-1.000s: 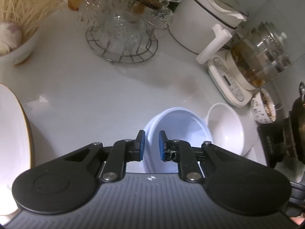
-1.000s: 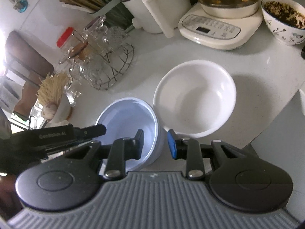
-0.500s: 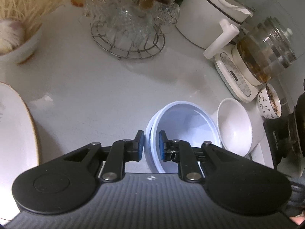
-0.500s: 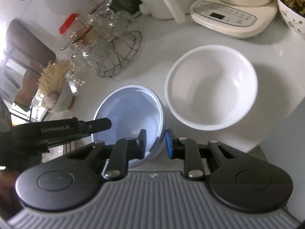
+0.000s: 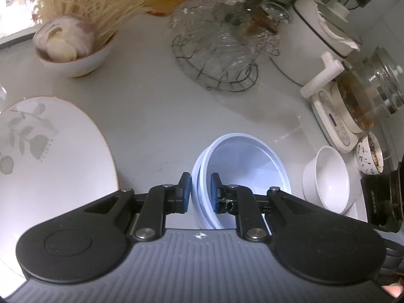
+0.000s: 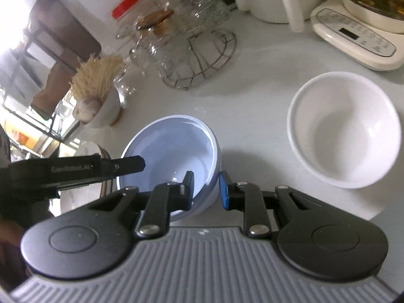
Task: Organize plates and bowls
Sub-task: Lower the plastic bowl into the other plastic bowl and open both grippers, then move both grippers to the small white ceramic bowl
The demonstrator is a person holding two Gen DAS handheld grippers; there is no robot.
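Now my left claw (image 5: pixel 200 189) is clenched on the near rim of the blue bowl (image 5: pixel 248 161), one pad inside the wall and one outside. What it pinches looks like two nested blue bowls, since a second rim line shows just under the first. My right claw (image 6: pixel 206 189) straddles the opposite rim of the same bowl (image 6: pixel 174 149); its jaws drew in a moment ago and the inner pad now presses the wall, though a sliver of gap shows at the outer pad, so I judge it grasping rather than sure of it.

Compared with a second back, both claws have carried the bowl across the desk (image 5: pixel 156 116), away from the white bowl (image 6: pixel 343 128), which then touched it and now stands well apart. The flowered plate (image 5: pixel 48 156) at my left has come fully into view, much nearer. I take this to mean the blue stack is heading toward the plate side, with the white bowl yet to be gathered.
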